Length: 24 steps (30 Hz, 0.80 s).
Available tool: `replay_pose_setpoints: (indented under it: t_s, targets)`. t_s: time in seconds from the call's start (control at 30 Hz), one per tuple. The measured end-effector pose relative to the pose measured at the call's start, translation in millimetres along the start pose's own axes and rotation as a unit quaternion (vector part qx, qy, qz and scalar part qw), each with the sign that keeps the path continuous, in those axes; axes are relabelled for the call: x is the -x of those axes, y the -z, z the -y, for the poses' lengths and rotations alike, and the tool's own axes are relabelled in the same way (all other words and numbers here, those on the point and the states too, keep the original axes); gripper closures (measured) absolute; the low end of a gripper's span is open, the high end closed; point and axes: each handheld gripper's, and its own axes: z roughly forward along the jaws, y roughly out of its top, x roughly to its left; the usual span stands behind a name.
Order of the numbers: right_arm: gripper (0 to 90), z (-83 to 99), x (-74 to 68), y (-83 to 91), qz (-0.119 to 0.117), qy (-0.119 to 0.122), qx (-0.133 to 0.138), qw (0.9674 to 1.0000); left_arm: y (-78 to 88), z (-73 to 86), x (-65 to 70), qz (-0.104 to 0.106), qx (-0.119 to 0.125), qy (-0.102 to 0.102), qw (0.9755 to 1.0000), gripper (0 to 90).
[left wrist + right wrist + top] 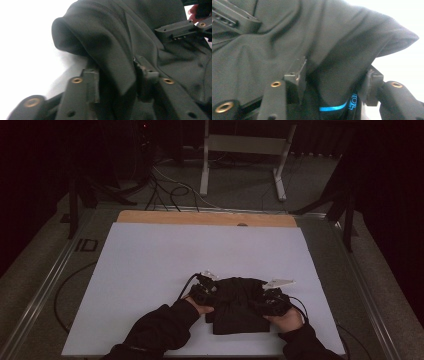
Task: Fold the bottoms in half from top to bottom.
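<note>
While both hands sit low at the near edge of the worktop [150, 255], each tool has a fold of the black garment [239, 302] between its jaws. In the left gripper view the left tool [122, 77] is partly apart, with a thick flap of cloth hanging down through the gap; the pads sit right against the fold on both sides, so I'd call it clamped on the fabric, though the grip looks loose. Same story in the right gripper view: the right tool [334, 80] has a bunched fold draped between its jaws, the pads close up to it on each side, and a bit of bright blue print shows on the cloth down in the gap. No earlier shot to compare, so that's just how they stand. The garment itself is dark, soft and rumpled, folded into a rough block near the front middle of the white worktop, its side edges lifted into humps where the tools have them. From the high view the left tool [202, 290] is at the garment's left side and the right tool [272, 301] at its right, with dark sleeves coming in from the bottom. Further back there's a wooden strip [205, 218] along the far edge, cables [167, 190] on the floor and a grey stand [245, 150]. Nothing else lies on the sheet near the cloth.
</note>
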Motion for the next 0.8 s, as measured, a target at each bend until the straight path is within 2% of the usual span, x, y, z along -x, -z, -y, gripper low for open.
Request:
replay_pose_setpoints:
  t_s: [0.13, 0.23, 0.3, 0.37, 0.8]
  targets:
    - [59.9, -0.6, -2.0, -0.3, -0.014, 0.004, -0.002, 0.9999, -0.8, 0.3, 3.0, -0.005, 0.001, -0.006, 1.0, 68.1]
    - [69.7, -0.5, -2.0, -0.7, -0.032, -0.005, -0.001, 0.9995, -0.8, 0.8, 4.3, -0.006, 0.004, -0.01, 0.9999, 70.3]
    - [72.8, -0.2, -1.8, -0.7, -0.036, -0.007, 0.0, 0.9993, -0.2, 0.9, 5.0, -0.008, 0.005, -0.014, 0.9999, 71.3]
    - [74.4, -0.7, -3.0, -0.1, -0.033, 0.001, 0.0, 0.9994, 0.1, 1.5, 6.1, -0.01, 0.007, -0.018, 0.9998, 72.0]
    - [76.4, -1.9, -2.4, 6.5, -0.027, -0.009, 0.017, 0.9994, 8.2, -2.2, 10.7, -0.003, 0.02, -0.035, 0.9992, 73.5]
